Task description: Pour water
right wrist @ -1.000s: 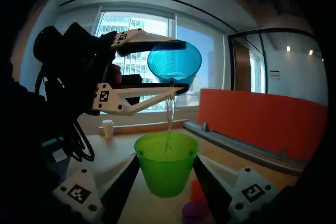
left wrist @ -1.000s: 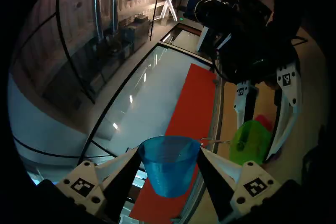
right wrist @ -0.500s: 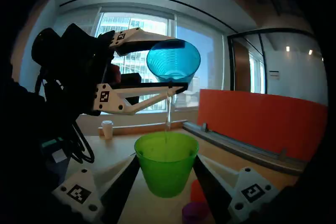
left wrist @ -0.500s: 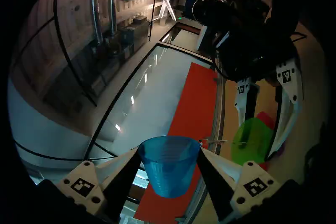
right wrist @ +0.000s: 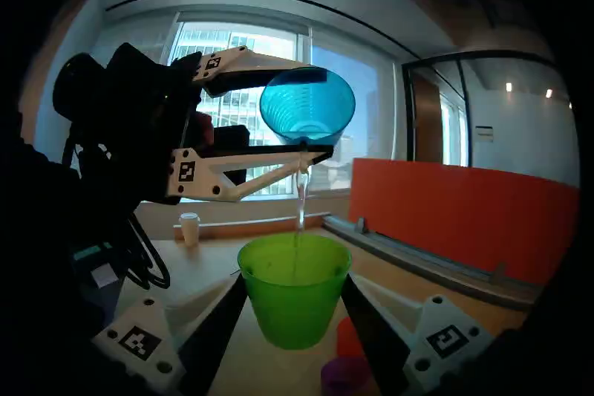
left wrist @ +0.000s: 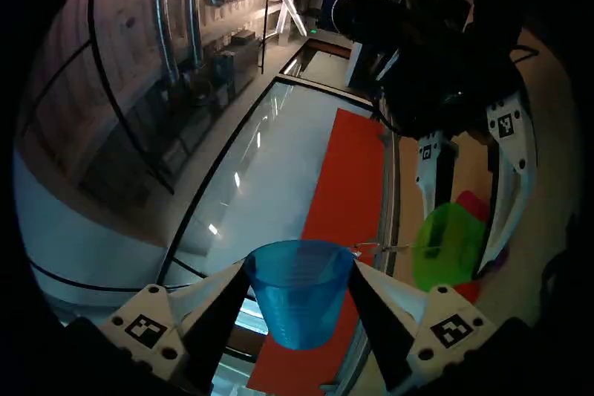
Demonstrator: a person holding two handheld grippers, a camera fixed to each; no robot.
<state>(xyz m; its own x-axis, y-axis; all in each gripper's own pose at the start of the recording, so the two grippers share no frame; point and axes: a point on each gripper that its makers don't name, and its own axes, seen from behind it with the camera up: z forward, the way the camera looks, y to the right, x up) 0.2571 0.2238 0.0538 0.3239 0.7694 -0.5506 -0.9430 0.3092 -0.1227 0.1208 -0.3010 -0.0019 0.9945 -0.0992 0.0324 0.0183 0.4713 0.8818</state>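
Observation:
My left gripper [left wrist: 299, 299] is shut on a clear blue cup [left wrist: 299, 296], which lies tipped on its side. In the right gripper view that blue cup [right wrist: 307, 106] hangs above, and a thin stream of water [right wrist: 300, 199] falls from its rim into the green cup [right wrist: 295, 290]. My right gripper [right wrist: 294, 299] is shut on this upright green cup, held just below the blue one. The left gripper view shows the green cup [left wrist: 445, 245] at the right between the other gripper's white fingers [left wrist: 512, 173].
A wooden table [right wrist: 393, 281] lies below, with a small white paper cup [right wrist: 190, 227] at its far side. An orange partition [right wrist: 460, 214] stands to the right, on a metal rail. A purple cup [right wrist: 345, 375] and a red one [right wrist: 350, 336] sit just beneath the green cup. Big windows fill the back.
The blue cup has tipped a little further and the stream keeps falling into the green cup. Both grippers stay almost where they were.

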